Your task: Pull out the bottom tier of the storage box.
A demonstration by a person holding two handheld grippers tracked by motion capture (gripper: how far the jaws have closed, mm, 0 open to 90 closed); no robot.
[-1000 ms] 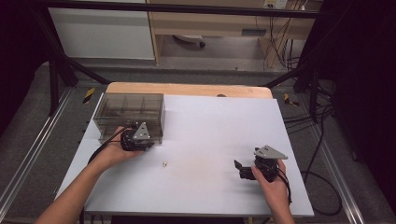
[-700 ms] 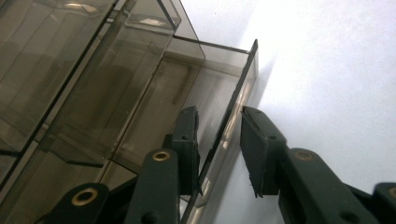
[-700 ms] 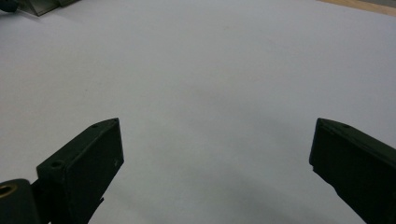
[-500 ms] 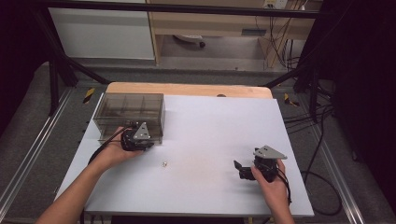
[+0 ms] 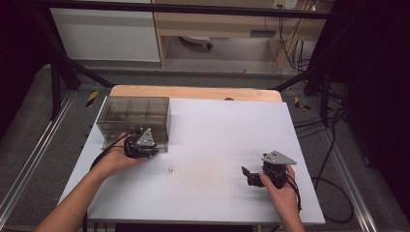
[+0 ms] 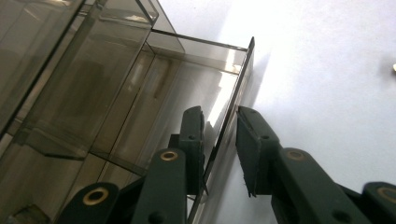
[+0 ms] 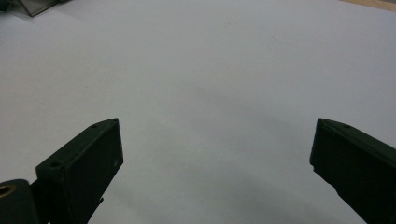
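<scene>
A smoked transparent organizer box (image 5: 134,122) with inner compartments is seen at the far left of the white counter (image 5: 217,140), its long side running along the counter's left portion. The left tool (image 5: 141,145) is held against the box's near right corner. In the left gripper view, the front wall of a drawer (image 6: 229,107) stands between the two black jaws of the left tool (image 6: 219,135), one jaw inside the drawer and one outside; the jaws have just been closing on this wall, and a narrow gap is seen at the outer pad, so that a firm grip cannot be confirmed. A small pale object (image 5: 170,170), too small to be identified, lies on the counter near the left tool. The right tool (image 5: 251,175) is held low over the counter at the near right, well apart from the box, its jaws spread wide with only bare counter between them, as is shown in the right gripper view (image 7: 215,154).
</scene>
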